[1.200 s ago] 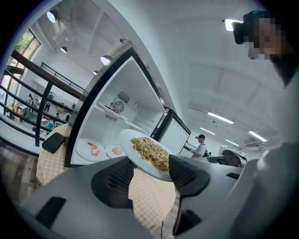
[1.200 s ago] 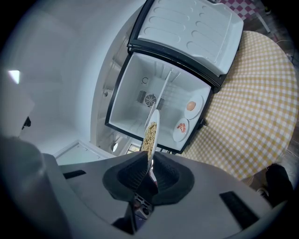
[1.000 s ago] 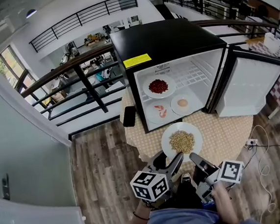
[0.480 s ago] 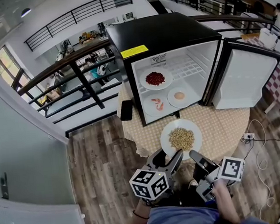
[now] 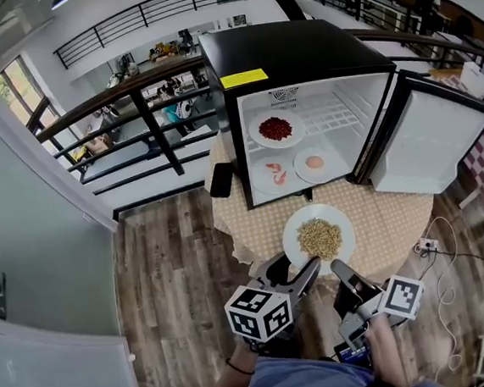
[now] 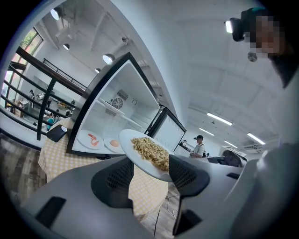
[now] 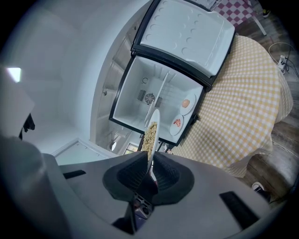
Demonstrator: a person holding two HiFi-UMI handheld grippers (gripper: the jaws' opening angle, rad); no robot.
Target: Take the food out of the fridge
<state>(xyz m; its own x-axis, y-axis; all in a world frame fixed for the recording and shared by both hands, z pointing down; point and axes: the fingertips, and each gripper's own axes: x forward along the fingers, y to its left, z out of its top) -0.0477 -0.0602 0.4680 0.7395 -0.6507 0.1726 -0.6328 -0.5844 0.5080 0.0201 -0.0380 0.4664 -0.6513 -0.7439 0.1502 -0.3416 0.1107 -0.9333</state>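
The noodle plate (image 5: 319, 238) is being drawn back out of the fridge (image 5: 296, 51). A second ago its far rim was sitting at the fridge's front lip; now a strip of the checked table (image 5: 390, 225) is showing between the two. The plate is being carried clear of the cabinet, above the near part of the table.

The right gripper (image 7: 150, 170) is being kept nearly closed, pads pinched on the plate's near rim; that hold is looking unchanged across the interval. The left gripper (image 6: 149, 179) is being held with jaws well apart. The plate rim is lying in the gap, against one pad at most, so the plate is being propped there, not clamped.

Judgement: the first item is being extracted and set-down is not yet done. Three more are still waiting inside: the red-food plate (image 5: 275, 129) on the shelf, and the shrimp plate (image 5: 274, 175) and pale-item plate (image 5: 314, 163) on the fridge floor. The door (image 5: 428, 141) is being left wide open, so the next pick is not being blocked. Risk: a loaded plate is being carried on a one-sided pinch, so tilt is to be watched at set-down.
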